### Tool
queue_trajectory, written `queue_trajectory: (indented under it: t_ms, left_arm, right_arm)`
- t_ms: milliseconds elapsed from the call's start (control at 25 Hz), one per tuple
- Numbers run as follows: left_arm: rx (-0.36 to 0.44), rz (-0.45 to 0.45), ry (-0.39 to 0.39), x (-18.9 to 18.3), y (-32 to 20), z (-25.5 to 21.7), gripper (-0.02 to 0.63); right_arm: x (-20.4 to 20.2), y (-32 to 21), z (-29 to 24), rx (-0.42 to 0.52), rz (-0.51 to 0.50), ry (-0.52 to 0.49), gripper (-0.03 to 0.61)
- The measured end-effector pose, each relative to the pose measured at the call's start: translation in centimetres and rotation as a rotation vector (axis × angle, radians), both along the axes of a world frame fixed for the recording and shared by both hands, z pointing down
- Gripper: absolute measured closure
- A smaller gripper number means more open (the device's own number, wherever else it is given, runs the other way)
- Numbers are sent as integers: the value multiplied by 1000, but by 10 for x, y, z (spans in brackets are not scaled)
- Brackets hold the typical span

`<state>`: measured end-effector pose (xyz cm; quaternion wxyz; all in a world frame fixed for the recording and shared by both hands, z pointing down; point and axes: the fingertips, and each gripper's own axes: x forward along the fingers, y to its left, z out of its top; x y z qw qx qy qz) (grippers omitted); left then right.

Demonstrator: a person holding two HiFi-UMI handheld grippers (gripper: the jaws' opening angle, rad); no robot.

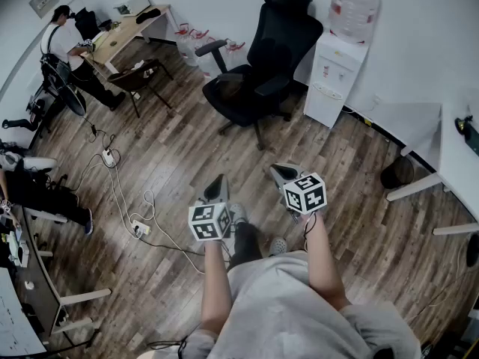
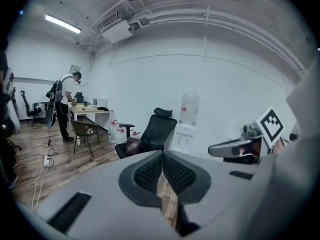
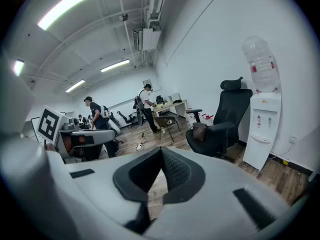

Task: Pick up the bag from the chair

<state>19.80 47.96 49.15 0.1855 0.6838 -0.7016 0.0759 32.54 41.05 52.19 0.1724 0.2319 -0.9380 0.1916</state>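
Observation:
A dark brown bag (image 1: 229, 86) rests on the seat of a black office chair (image 1: 263, 60) by the far wall. The bag (image 2: 132, 145) and chair (image 2: 156, 129) stand well ahead in the left gripper view, and the right gripper view shows the bag (image 3: 200, 131) upright on the chair (image 3: 229, 118). Both grippers hang side by side above the wooden floor, well short of the chair. My left gripper (image 1: 220, 179) is shut with nothing between its pads. My right gripper (image 1: 279, 171) is also shut and empty. Each gripper view shows the other gripper alongside.
A white water dispenser (image 1: 337, 81) stands right of the chair. A brown chair (image 1: 142, 77) and a desk with a person (image 1: 63, 43) are at the far left. Cables and a power strip (image 1: 138, 226) lie on the floor at left. White tables (image 1: 456, 155) stand at right.

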Motion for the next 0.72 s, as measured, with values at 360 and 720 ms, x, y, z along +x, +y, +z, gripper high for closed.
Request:
queue_trajectory:
  t_ms: [360,720]
  left_arm:
    - [-6,-40,-6,-12,2,-2,607]
    - [21,-32,-10,-19,1,-6,606]
  right_arm:
    - [-5,-1,-2,0,-15,-6,572]
    - [-12,-14,-22,89,11,-96,571]
